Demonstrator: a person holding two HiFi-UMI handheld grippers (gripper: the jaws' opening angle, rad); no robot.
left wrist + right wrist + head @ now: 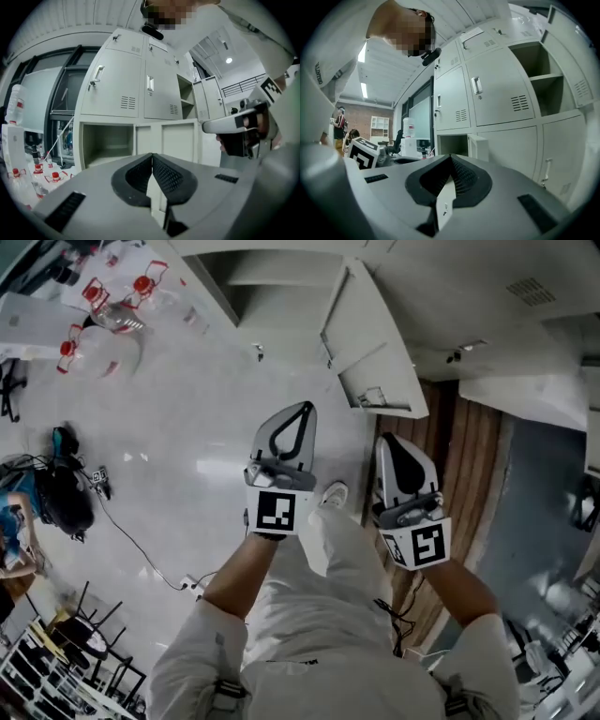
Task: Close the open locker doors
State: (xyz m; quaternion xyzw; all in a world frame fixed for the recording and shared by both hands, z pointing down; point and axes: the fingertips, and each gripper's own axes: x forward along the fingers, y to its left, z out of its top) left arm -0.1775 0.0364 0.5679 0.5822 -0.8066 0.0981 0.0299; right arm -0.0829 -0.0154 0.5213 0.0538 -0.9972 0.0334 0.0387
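A bank of pale grey lockers (136,84) stands ahead of me. A bottom compartment (105,143) gapes open, its door (164,139) swung out to the right. In the right gripper view the same compartment (452,144) and door (480,146) show, and a tall upper compartment (536,65) with a shelf is open too. From the head view an open door (375,348) juts out over the floor. My left gripper (302,409) (152,155) and right gripper (387,440) (450,158) are both shut and empty, held short of the lockers, touching nothing.
Water bottles with red caps (103,310) (16,140) sit left of the lockers. A dark bag and cables (61,493) lie on the pale floor at left, black frames (66,657) below them. A wooden strip (464,465) runs at right. A water dispenser (408,136) stands beyond.
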